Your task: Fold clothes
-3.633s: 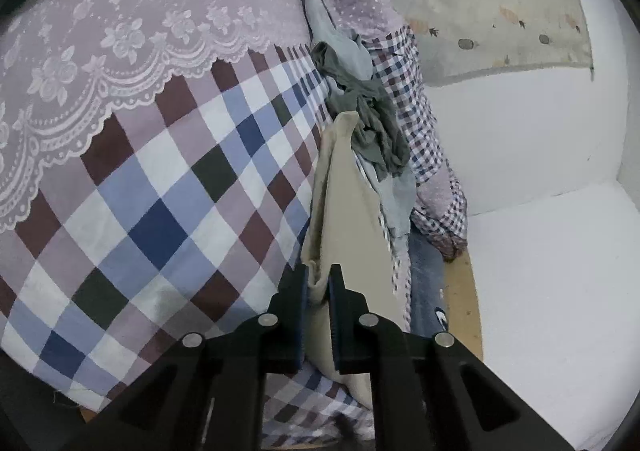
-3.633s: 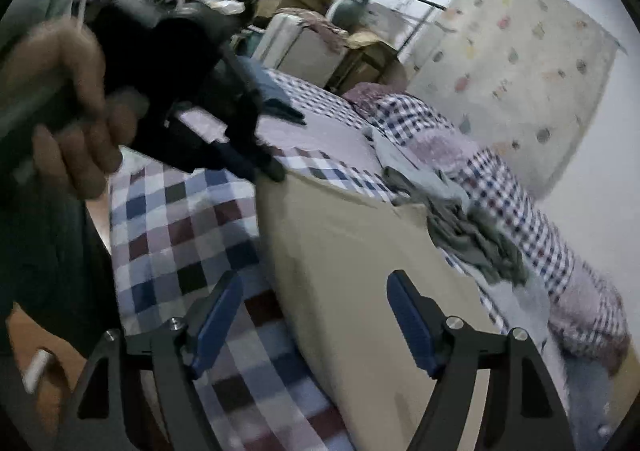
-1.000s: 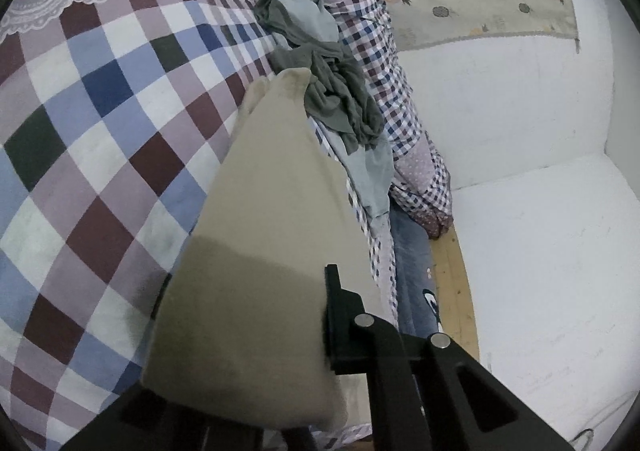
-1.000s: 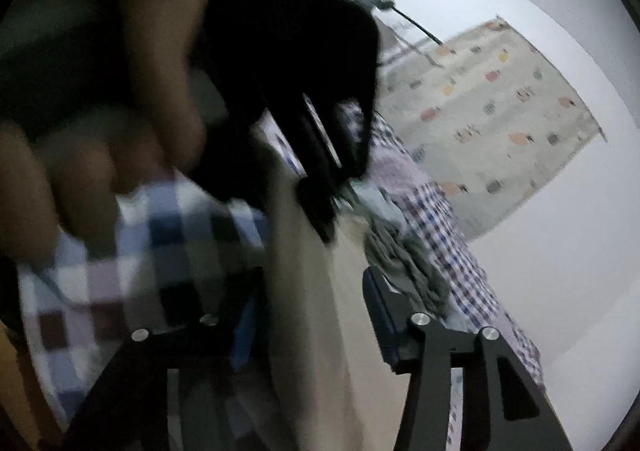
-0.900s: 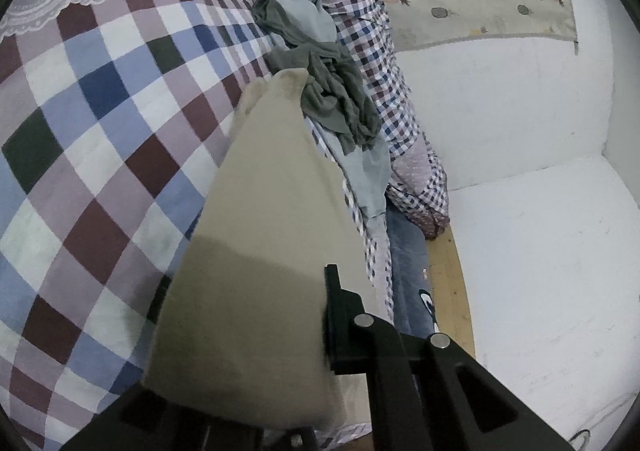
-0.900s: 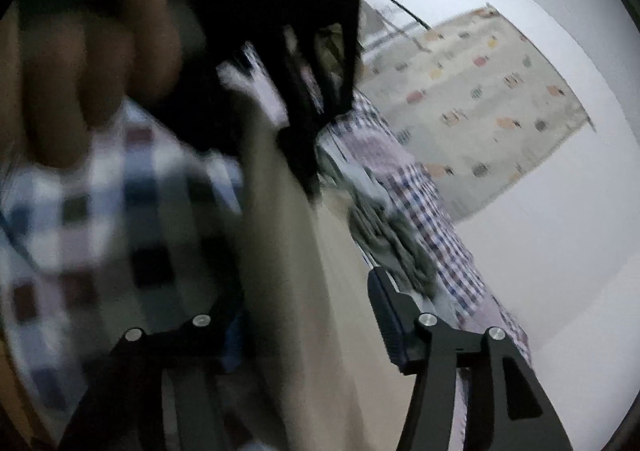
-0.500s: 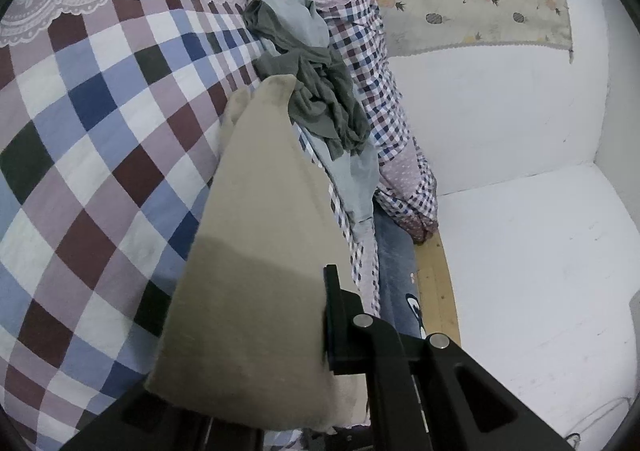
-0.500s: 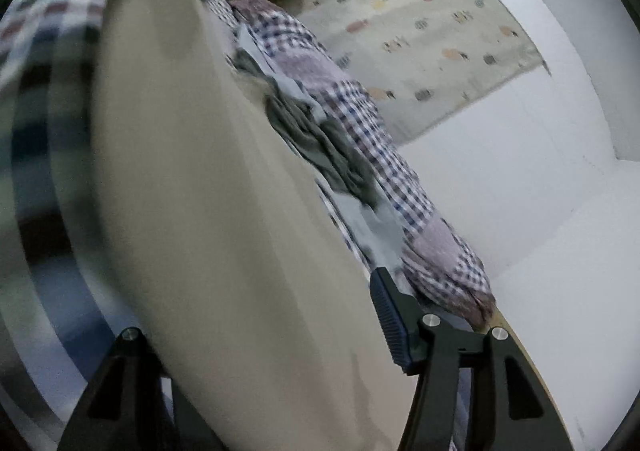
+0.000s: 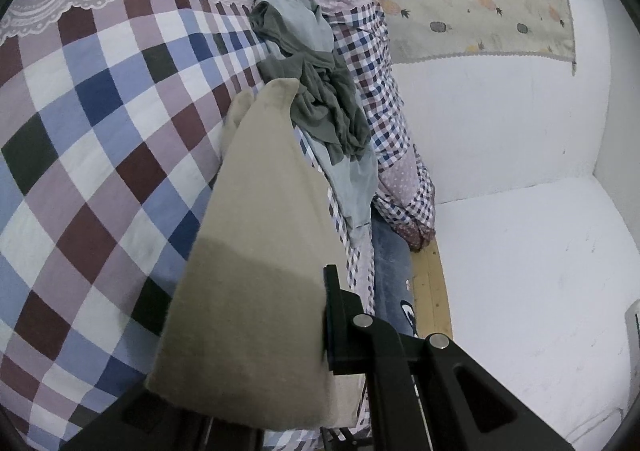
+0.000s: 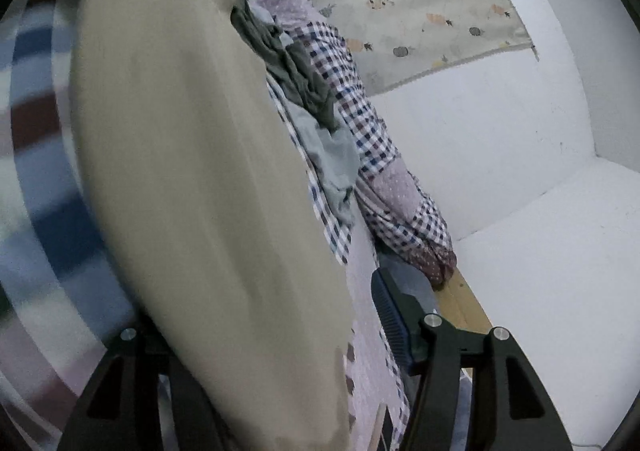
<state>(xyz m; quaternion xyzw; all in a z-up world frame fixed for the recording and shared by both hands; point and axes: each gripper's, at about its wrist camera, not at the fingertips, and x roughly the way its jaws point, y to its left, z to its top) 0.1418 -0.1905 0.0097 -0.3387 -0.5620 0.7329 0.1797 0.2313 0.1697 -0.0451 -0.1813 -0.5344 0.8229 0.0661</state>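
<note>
Left wrist view: your left gripper [image 9: 280, 335] has the beige garment [image 9: 260, 235] draped over its near end. Only the right finger [image 9: 340, 315] shows; the left one is buried under the cloth, so I can't tell whether the jaws are pinched on it or just sitting under it. The garment's long axis runs straight away from the tongs, up and slightly right, and narrows to a far tip that touches the crumpled grey-green garment [image 9: 320, 103]. It lies over the checked quilt [image 9: 88, 139], near the quilt's right edge. A pale blue garment [image 9: 352, 179] lies just beside it on the right, against the small-check bedding [image 9: 376, 63] by the white wall [image 9: 500, 123].

Right wrist view: your right gripper [image 10: 260, 335] is spread wide, holding nothing. Its blue-padded right finger [image 10: 394, 315] stands clear to the right of the cloth, and the beige garment [image 10: 192, 171] covers the left finger. The cloth fills the gap and runs forward and up from the tongs. The left side of the view is blurred.

Judgement: both tongs sit at the near end, aimed along the long axis. The next fold likely carries that end toward the far tip.
</note>
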